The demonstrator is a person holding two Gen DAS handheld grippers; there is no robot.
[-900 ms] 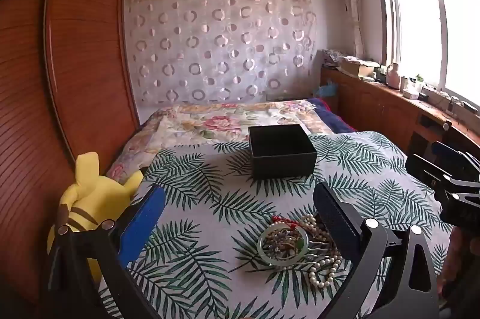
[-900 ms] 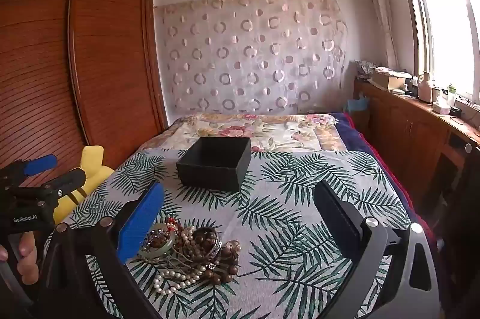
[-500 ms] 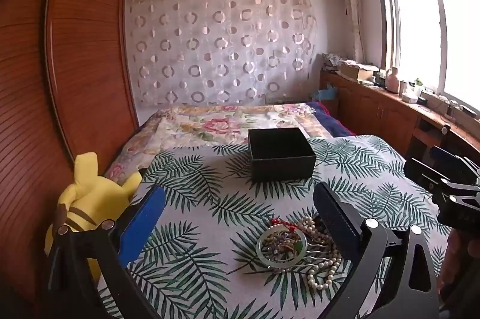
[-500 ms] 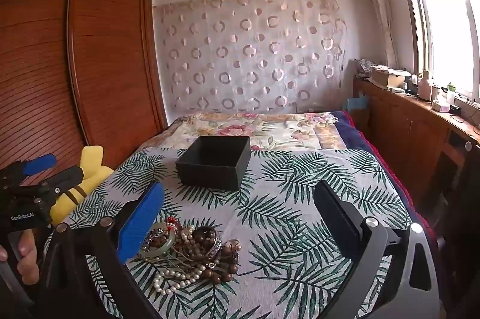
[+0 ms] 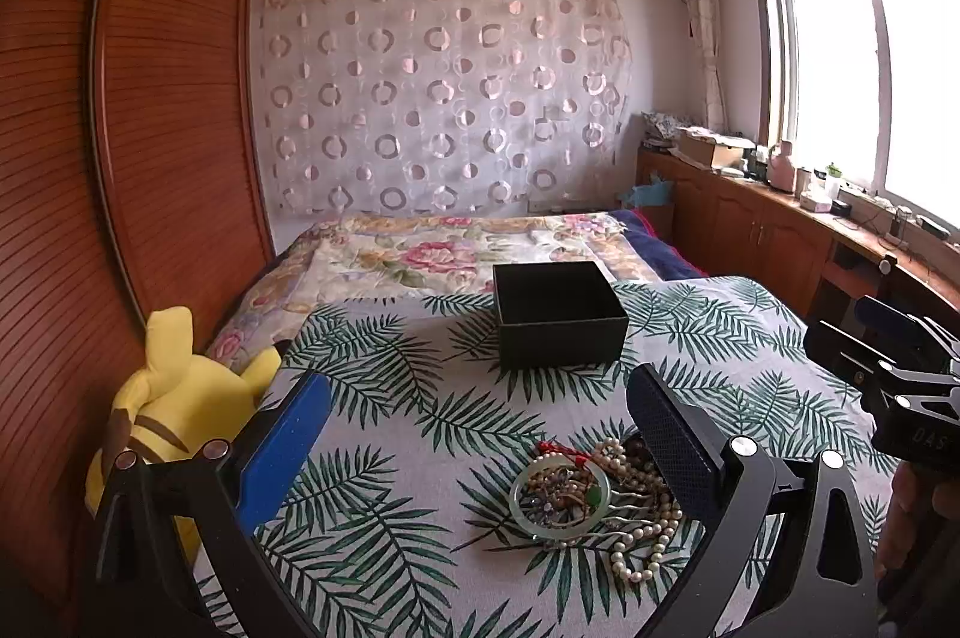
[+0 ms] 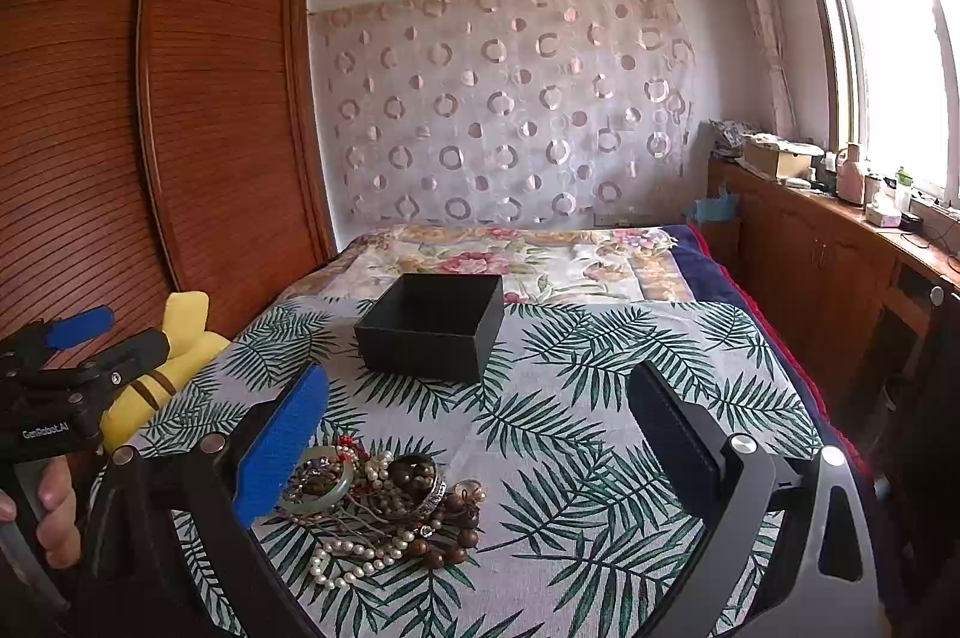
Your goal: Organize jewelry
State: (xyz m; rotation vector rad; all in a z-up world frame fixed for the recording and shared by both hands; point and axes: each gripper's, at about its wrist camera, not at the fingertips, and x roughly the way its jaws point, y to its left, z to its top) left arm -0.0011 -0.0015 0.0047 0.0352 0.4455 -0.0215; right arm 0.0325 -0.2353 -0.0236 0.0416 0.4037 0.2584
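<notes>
A tangled pile of jewelry (image 5: 591, 503) lies on the palm-leaf cloth: a pale green bangle (image 5: 559, 497), pearl strands and dark wooden beads. It also shows in the right wrist view (image 6: 384, 509). An open, empty black box (image 5: 558, 314) stands farther back on the cloth, also in the right wrist view (image 6: 435, 326). My left gripper (image 5: 480, 434) is open and empty, held above the cloth just short of the pile. My right gripper (image 6: 480, 434) is open and empty, with the pile below its left finger.
A yellow plush toy (image 5: 162, 416) sits at the cloth's left edge against the wooden wardrobe (image 5: 120, 158). A floral bedspread (image 5: 456, 254) lies behind the box. Wooden cabinets (image 6: 840, 266) run along the right under the window.
Both views have shifted only slightly; the pile and the box stay where they were, and both grippers stay open.
</notes>
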